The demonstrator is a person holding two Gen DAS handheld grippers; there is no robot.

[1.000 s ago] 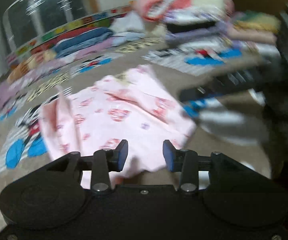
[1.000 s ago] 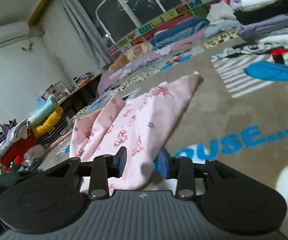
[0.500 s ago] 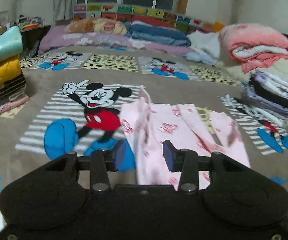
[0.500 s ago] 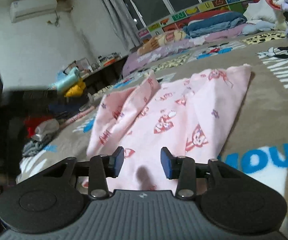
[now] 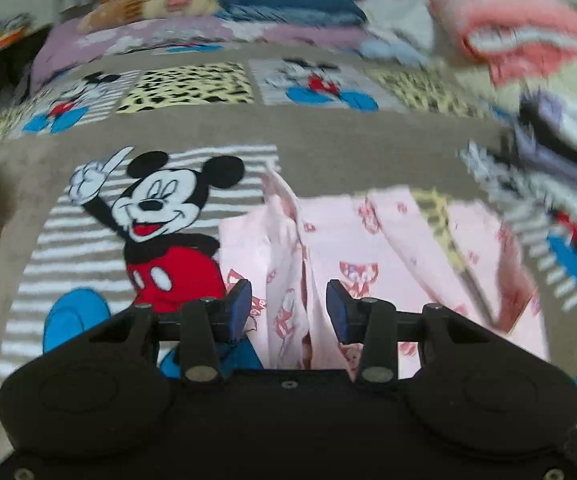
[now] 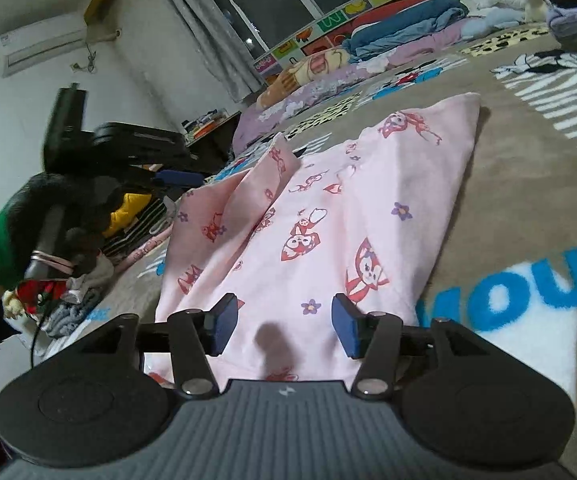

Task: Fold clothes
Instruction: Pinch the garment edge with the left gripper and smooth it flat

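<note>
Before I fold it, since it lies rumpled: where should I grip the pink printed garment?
Probably the near hem of the pink printed cotton garment, low from the near side: it lies flat before the open right gripper, while the far left part stands ridged.

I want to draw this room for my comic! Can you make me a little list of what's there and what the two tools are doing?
garment: pink garment with red cartoon prints, lying rumpled on the blanket
surface: brown Mickey Mouse blanket
left tool: left tool open, over the garment's near edge, holding nothing
right tool: right tool open, over the garment's near edge, holding nothing
background: folded clothes stack, blurred
</note>
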